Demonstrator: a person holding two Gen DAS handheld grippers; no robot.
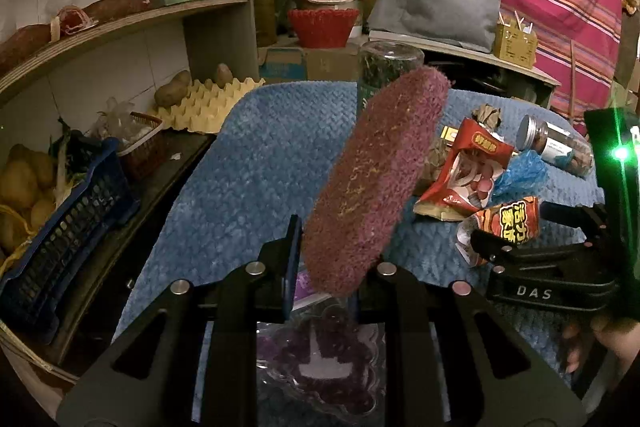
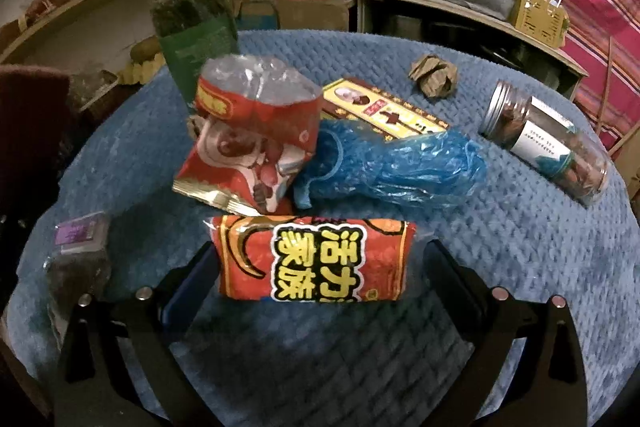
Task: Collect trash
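A flat maroon fibrous scouring pad is clamped upright by the left gripper. The right gripper stands open, an orange printed snack wrapper lying between its fingers on the blue quilted table cover.

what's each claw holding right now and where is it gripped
Left claw pinches the maroon scouring pad by its lower end. Right claw stands open around the orange snack wrapper, not gripping it.

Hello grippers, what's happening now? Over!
Left hand-held gripper shut on maroon fuzzy cloth. Right hand-held gripper open around orange snack wrapper. Nothing blocking.
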